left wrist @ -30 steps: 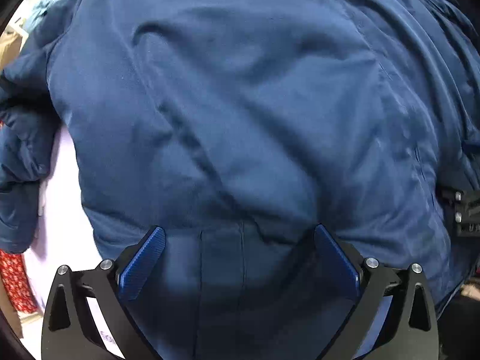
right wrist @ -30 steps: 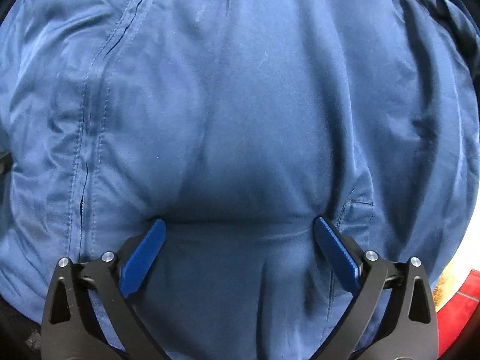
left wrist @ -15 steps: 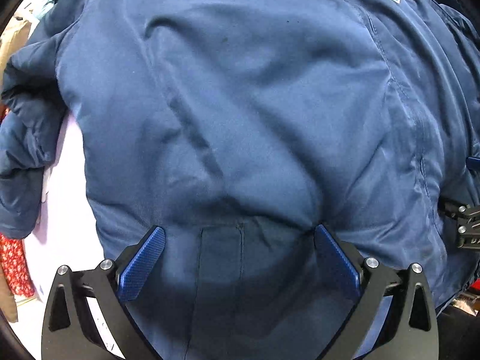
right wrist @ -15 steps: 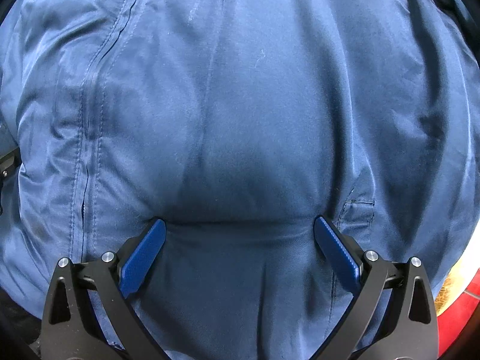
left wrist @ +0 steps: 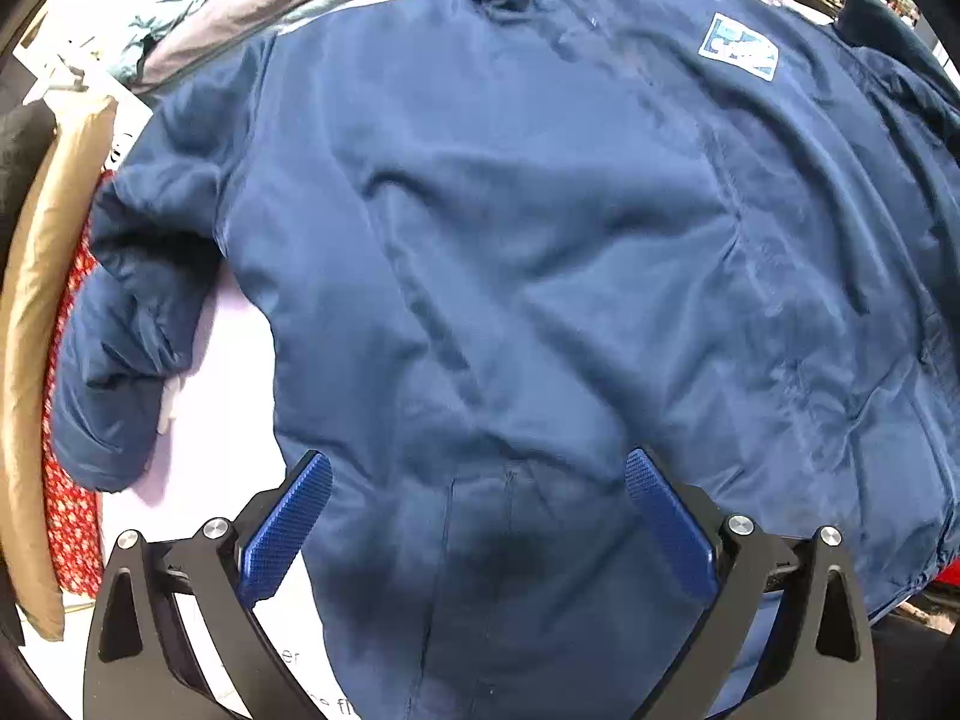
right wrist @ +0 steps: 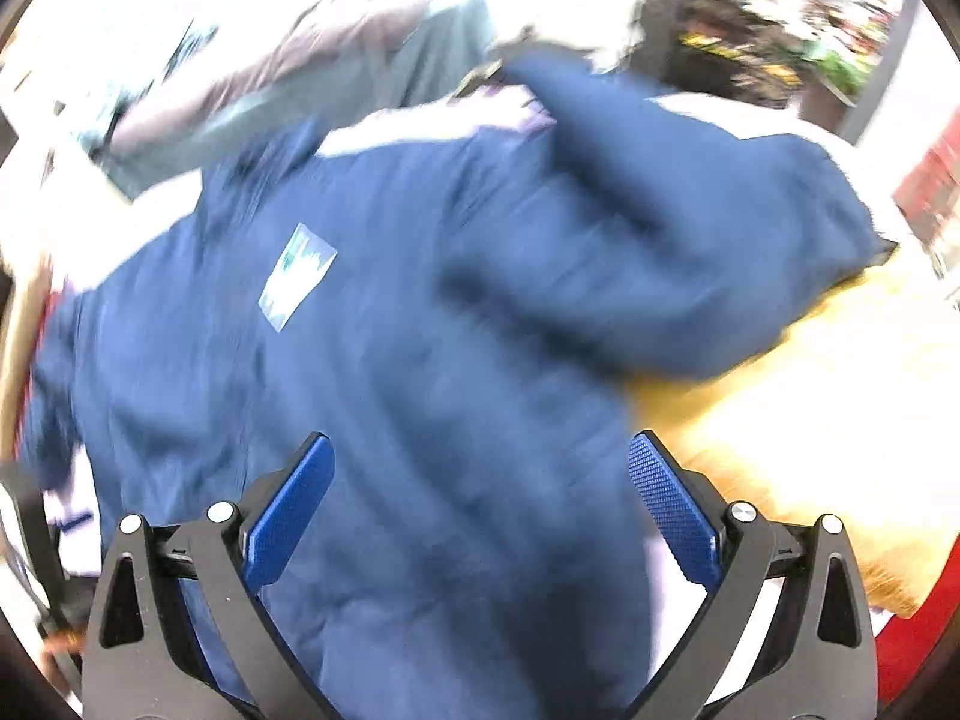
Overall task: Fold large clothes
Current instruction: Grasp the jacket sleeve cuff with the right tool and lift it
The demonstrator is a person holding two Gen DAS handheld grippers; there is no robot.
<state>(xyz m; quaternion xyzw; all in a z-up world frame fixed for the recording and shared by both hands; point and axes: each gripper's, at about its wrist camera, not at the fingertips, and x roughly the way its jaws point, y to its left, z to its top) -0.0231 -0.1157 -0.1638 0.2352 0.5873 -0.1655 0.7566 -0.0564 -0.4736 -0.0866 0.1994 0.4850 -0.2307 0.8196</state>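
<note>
A large navy blue jacket (left wrist: 510,252) lies spread front-up on a white surface (left wrist: 222,384), collar at the far side, with a white-and-blue chest patch (left wrist: 739,47). Its left sleeve (left wrist: 126,312) is bunched at the left edge. My left gripper (left wrist: 478,480) is open and empty above the jacket's lower hem. In the right wrist view the jacket (right wrist: 390,360) is motion-blurred, with its other sleeve (right wrist: 690,240) lying across to the right. My right gripper (right wrist: 480,477) is open and empty above the hem.
A tan cushion (left wrist: 36,312) and a red patterned cloth (left wrist: 66,516) lie at the left edge. Grey and teal garments (left wrist: 252,18) are piled at the back. An orange-tan surface (right wrist: 810,432) lies to the right, with red (right wrist: 918,642) beyond it.
Both grippers have pulled back and up from the jacket, so much more of it shows, collar and sleeves included. The right wrist view is now blurred from fast motion.
</note>
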